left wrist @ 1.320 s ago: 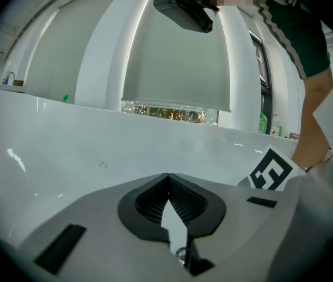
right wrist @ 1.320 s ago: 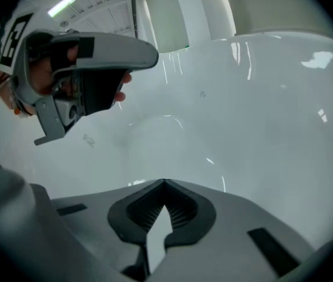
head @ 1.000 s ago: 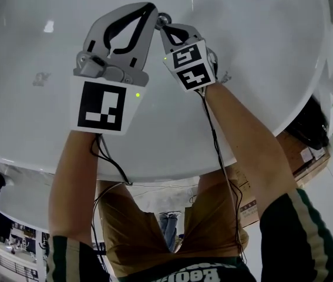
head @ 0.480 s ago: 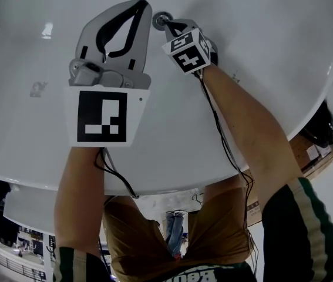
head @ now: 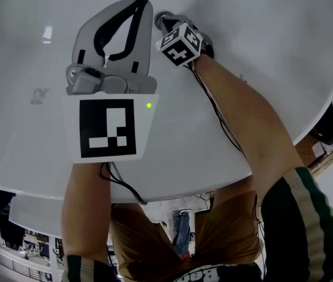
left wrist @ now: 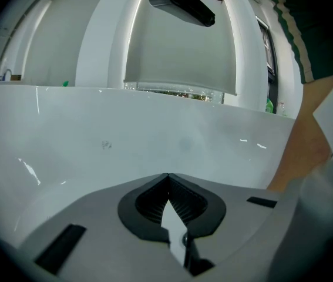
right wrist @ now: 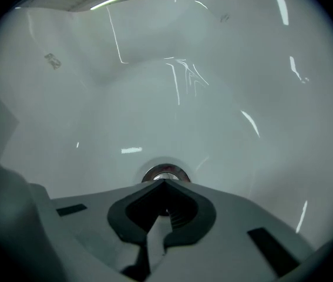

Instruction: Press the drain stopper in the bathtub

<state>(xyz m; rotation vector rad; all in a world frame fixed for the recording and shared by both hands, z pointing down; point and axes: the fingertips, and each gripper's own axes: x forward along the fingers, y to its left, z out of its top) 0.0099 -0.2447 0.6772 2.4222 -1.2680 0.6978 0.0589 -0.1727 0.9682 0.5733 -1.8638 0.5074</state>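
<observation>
The chrome drain stopper sits in the floor of the white bathtub. In the right gripper view it shows as a round metal ring just beyond the jaw tips. My right gripper is shut, its closed tips right at the stopper, touching or nearly so. My left gripper is shut on nothing and hangs over the tub just left of the stopper. In its own view the left gripper faces only the bare tub wall.
The tub's curved near rim runs under both forearms, and cables trail along them. Cardboard boxes stand outside the tub at the right. The person's arm fills the right edge of the left gripper view.
The right gripper has moved forward and down until its tips reach the stopper. The left gripper has shifted slightly back toward the camera, still shut.
</observation>
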